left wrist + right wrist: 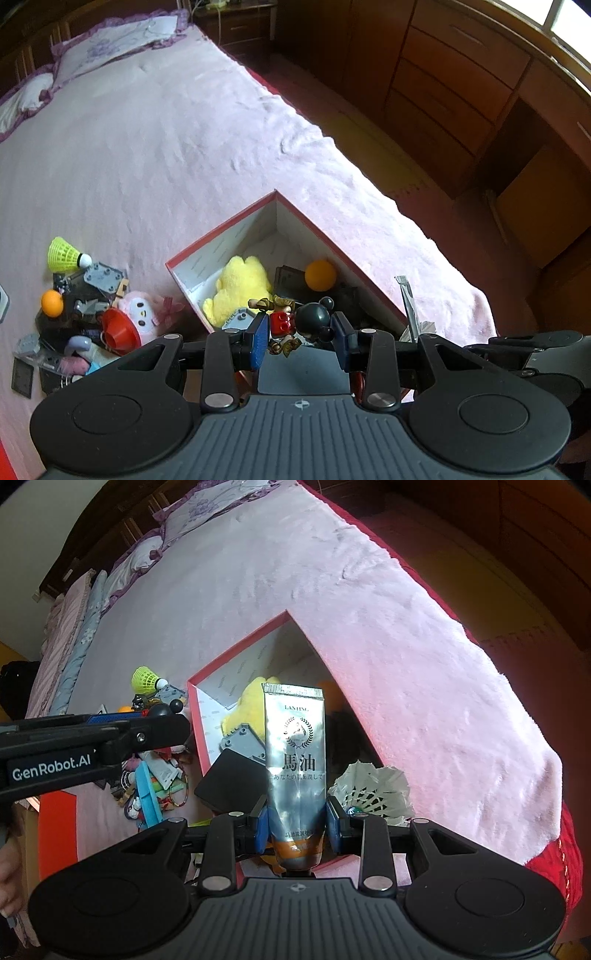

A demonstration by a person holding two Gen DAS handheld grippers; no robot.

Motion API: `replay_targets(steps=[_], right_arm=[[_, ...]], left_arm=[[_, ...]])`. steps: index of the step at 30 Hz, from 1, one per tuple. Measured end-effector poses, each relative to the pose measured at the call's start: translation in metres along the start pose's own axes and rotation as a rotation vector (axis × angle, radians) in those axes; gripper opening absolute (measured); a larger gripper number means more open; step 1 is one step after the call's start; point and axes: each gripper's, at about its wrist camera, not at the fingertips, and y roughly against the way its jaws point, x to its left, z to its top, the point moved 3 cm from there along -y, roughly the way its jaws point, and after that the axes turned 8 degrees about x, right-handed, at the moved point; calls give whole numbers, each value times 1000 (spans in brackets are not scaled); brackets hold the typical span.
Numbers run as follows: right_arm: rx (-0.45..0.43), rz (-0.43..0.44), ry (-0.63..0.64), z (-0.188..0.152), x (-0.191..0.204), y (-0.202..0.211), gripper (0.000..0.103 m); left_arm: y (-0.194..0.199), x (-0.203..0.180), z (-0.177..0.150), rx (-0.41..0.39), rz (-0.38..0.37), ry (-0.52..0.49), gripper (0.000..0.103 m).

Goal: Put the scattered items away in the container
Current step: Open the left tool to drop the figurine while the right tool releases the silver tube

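My left gripper (pixel 301 330) is shut on a small mouse figure (pixel 310 317) with a black round-eared head and a red body. It hangs over the near corner of the red-rimmed white box (pixel 221 225). My right gripper (pixel 297 823) is shut on a silver cream tube (pixel 295 746) that stands upright over the same box (pixel 236 650). In the box lie a yellow plush (pixel 240 284), an orange ball (pixel 320 275), a grey plate (pixel 240 742), a black pouch (pixel 232 786) and a white shuttlecock (pixel 373 786).
A pile of loose items lies on the pink bedspread (pixel 166 129) left of the box: a yellow-green shuttlecock (pixel 64 254), an orange ball (pixel 51 302), a pink-white plush (pixel 142 314), a red cup (pixel 118 328). The bed edge drops to the floor on the right, facing wooden drawers (pixel 454 74).
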Motion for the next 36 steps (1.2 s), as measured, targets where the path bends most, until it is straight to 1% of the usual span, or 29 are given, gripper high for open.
replay_targets(steps=[8,11,12,25,30,33,34,35,36], right_arm=[[-8,-1,-4,0,-2,-1,33],[-13,-2,7,-1,0,0,27],[-12,-2,10,-1,0,0,26],[0,-9,-5,-5,2,4,28],[3,-12,-9,-7,2,5,31],[9,-19,-12,-8,1,5,33],[12,-22,-11,-8,1,5,33],[13,-26,-8,-8,2,6,35],[12,-31,-5,-7,2,7,38]], left_arm=[[-2,0,4,5,4,-10,37],[-3,0,3,8,6,-13,37],[-3,0,3,10,7,-13,37],[-3,-1,4,4,1,-27,37],[-2,-5,4,-4,11,-47,38],[0,-7,6,-17,16,-51,41],[1,-8,6,-21,16,-50,46],[1,-8,7,-25,16,-47,52],[2,-8,7,-32,21,-40,56]])
